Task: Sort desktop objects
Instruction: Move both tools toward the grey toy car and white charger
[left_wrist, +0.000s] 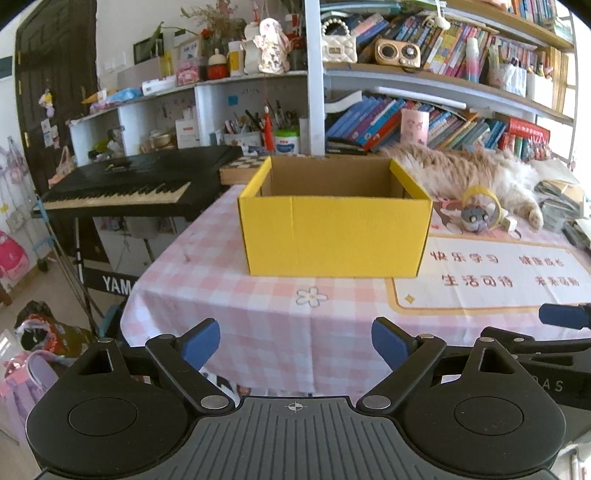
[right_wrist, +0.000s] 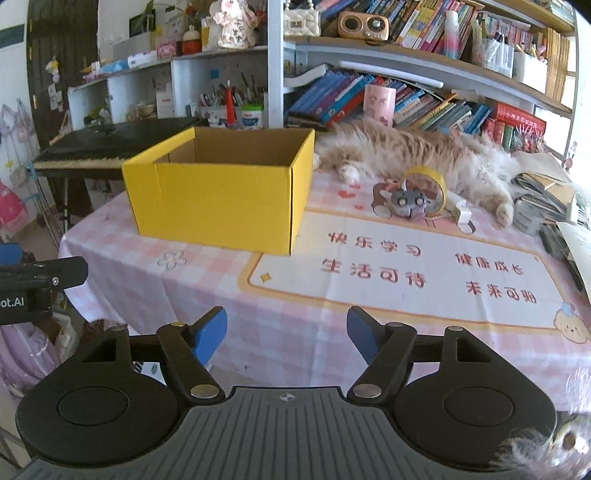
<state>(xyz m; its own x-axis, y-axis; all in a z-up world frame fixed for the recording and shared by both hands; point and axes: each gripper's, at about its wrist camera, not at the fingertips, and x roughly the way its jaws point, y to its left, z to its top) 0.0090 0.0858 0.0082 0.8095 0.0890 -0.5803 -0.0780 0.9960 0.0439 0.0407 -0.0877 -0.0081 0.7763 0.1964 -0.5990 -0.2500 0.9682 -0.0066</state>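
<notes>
We are holding both claws, left (left_wrist: 295, 341) and right (right_wrist: 287, 334), wide and empty over the table's (right_wrist: 295, 325) near edge. The box (right_wrist: 218, 192) is standing open-topped for sorting; tape (right_wrist: 428, 184) and toy (right_wrist: 408, 203) are lying beside the cat (right_wrist: 406, 155), well apart from us.

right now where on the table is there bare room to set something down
Free: the pink checked tablecloth between both grippers and the yellow cardboard box, and the white printed panel beside the box. Crowded: behind that panel, around the yellow tape roll, grey toy and lying cat.
</notes>
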